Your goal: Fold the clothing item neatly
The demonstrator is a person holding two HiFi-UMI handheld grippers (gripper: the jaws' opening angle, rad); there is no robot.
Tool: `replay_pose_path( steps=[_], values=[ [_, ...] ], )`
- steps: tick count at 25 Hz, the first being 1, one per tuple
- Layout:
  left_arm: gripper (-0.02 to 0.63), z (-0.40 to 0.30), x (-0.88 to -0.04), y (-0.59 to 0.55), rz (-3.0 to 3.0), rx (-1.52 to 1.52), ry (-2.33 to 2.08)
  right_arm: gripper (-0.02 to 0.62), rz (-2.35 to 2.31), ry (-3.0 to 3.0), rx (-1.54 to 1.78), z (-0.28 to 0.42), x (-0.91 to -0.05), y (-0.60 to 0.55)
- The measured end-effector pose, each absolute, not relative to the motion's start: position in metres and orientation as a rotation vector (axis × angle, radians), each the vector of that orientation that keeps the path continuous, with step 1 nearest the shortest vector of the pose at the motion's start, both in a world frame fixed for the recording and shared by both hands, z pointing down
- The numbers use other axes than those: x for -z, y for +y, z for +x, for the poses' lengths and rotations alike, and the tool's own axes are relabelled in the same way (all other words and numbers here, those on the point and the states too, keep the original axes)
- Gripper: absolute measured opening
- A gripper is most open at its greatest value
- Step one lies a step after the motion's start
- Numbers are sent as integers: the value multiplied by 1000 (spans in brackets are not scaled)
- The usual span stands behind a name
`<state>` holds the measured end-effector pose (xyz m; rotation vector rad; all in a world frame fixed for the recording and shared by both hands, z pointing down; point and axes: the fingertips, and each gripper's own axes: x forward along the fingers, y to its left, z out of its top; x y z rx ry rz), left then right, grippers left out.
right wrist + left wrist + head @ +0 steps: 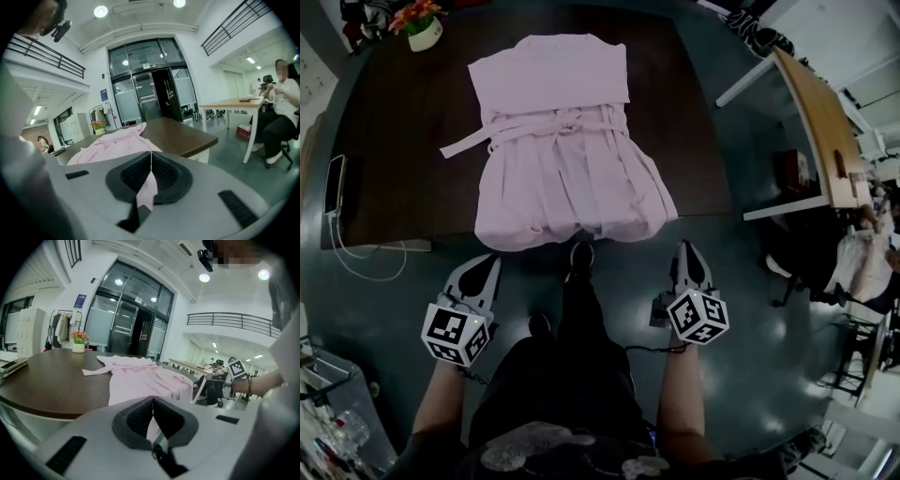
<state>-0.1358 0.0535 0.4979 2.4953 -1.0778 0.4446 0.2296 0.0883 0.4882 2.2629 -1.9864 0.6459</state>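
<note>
- Where is the pink garment [567, 159] found?
- It is laid flat on the dark bench [403, 122], collar far, hem at the near edge, with its belt [562, 124] tied across the middle.
- How are the fingers held?
- Both are clenched on nothing. The left gripper [490, 260] and the right gripper [686, 247] are kept off the near edge, clear of the cloth. A flower pot [422, 28] is seen far left.

Pink robe [567, 159] flat on dark table [394, 141], belt [478, 141] tied at waist, hem draped over near edge. Left gripper [490, 262] and right gripper [686, 248] over floor, clear of cloth. Potted flowers [422, 26] far-left; phone [335, 183] at left rim.
</note>
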Motion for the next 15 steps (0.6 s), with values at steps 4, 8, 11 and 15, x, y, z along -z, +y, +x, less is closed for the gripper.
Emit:
replay_pose_path(
  steps=[4, 8, 11, 15],
  values=[
    [9, -159, -541, 76, 2431, -494, -1111, -5, 2264, -1901, -677, 231, -527, 129],
    [11, -181, -583, 75, 2373, -440, -1216, 20, 2147, -1931, -682, 229, -575, 133],
    [65, -192, -619, 58, 2377, -415, -1321, 79, 2057, -2052, -706, 231, -609, 112],
    [206, -186, -685, 35, 2404, -432, -1369, 169, 1889, -2144, -659, 238, -673, 90]
  ],
)
